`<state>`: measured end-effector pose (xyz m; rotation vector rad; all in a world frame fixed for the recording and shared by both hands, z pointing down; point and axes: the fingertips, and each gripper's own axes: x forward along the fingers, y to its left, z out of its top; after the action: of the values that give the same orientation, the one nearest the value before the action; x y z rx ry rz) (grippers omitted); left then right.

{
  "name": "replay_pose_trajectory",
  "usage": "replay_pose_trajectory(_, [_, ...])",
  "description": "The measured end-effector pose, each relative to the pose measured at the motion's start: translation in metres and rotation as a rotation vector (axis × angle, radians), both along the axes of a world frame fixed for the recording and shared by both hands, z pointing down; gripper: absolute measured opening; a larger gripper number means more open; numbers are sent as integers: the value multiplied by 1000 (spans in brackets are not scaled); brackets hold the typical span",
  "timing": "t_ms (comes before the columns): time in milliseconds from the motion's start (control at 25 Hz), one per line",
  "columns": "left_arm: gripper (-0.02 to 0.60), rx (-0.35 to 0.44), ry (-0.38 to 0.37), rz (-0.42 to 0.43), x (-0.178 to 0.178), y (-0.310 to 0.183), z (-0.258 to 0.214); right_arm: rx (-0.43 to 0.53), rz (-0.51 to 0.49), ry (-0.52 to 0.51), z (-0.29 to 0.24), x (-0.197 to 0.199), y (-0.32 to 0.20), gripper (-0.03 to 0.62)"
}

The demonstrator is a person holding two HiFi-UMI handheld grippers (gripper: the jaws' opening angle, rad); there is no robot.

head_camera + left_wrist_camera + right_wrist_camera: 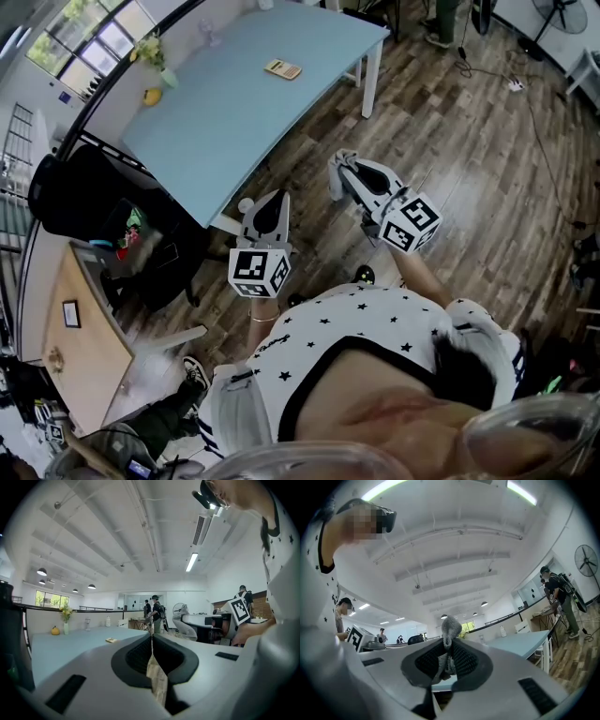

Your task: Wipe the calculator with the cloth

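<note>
The calculator (282, 68) lies flat on the far part of the light blue table (216, 122); in the left gripper view the calculator (111, 640) shows as a small slab on the tabletop. Both grippers hang over the wooden floor, short of the table. My left gripper (273, 196) is shut with nothing in it, and only a sliver of floor shows below its closed jaws (151, 638). My right gripper (343, 169) is shut on the grey cloth (449, 631), which bunches out past the fingertips as a crumpled wad (337, 176).
A vase with flowers (159, 66), a yellow fruit (152, 96) and a glass (208, 36) stand at the table's far edge. A black chair (94, 202) and wooden cabinet (80, 347) are to the left. People (155, 613) stand beyond the table; a fan (587, 560) is at right.
</note>
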<state>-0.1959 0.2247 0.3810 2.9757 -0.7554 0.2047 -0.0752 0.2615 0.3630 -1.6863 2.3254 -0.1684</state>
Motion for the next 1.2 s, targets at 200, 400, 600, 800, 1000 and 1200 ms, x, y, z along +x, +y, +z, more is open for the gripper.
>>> replay_pose_trajectory(200, [31, -1, 0, -16, 22, 4, 2, -3, -12, 0, 4, 24, 5, 41])
replay_pose_trajectory(400, [31, 8, 2, -29, 49, 13, 1, 2, -30, -2, 3, 52, 13, 41])
replay_pose_trajectory(600, [31, 10, -14, -32, 67, 23, 3, -5, -29, -14, 8, 72, 21, 41])
replay_pose_trajectory(800, [31, 10, -33, -24, 74, 26, 5, 7, -15, -44, 12, 82, 28, 41])
replay_pose_trajectory(1000, [31, 3, -29, 2, 88, 19, 7, 0, 26, -46, 16, 96, 31, 41])
replay_pose_trajectory(1200, [31, 4, -28, 60, 115, 6, 10, -18, 90, -46, 21, 121, 28, 41])
